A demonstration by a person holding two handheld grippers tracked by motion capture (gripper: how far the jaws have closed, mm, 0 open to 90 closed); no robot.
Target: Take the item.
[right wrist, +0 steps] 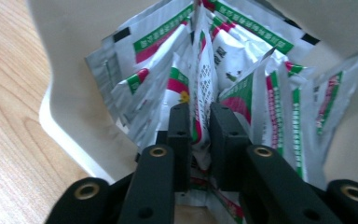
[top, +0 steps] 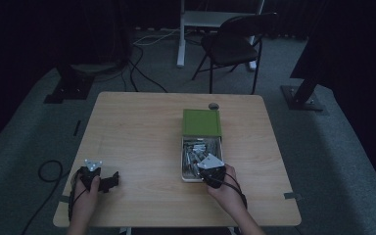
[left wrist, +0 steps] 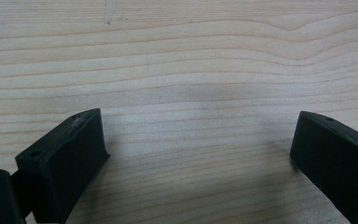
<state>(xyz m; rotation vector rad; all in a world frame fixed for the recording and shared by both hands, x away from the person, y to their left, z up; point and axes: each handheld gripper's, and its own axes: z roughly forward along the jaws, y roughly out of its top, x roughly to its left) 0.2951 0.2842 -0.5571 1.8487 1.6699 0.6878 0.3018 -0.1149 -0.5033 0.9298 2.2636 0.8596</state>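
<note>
Wooden tabletop point(top: 142, 142) seen from above, with a person's forearms entering from the bottom edge. At lower left of the high view, the left gripper point(top: 108, 180) rests on bare wood; in the left gripper view its fingers point(left wrist: 65, 158) stand wide apart with nothing but wood grain between them.

Right of centre in the high view sits a shallow white box point(top: 184, 161), its long axis running from the bottom of the frame toward the top. Its green lid point(top: 201, 122) lies flat just beyond the far end, touching or nearly touching it. The box holds many silver foil sachets point(right wrist: 242, 88) printed in green, red and white.

At lower right of centre, the right gripper point(top: 210, 169) dips into the near end of the box. In the right gripper view its fingers point(right wrist: 179, 135) are drawn close together, clamped on the edge of one sachet point(right wrist: 200, 100) that stands upright on its edge, its long axis pointing away toward the top of that frame.

The step looks like lifting a single sachet out. To do it well, keep the pinch firm, draw straight up along the sachet's length, and watch that neighbouring sachets do not ride up with it.
</note>
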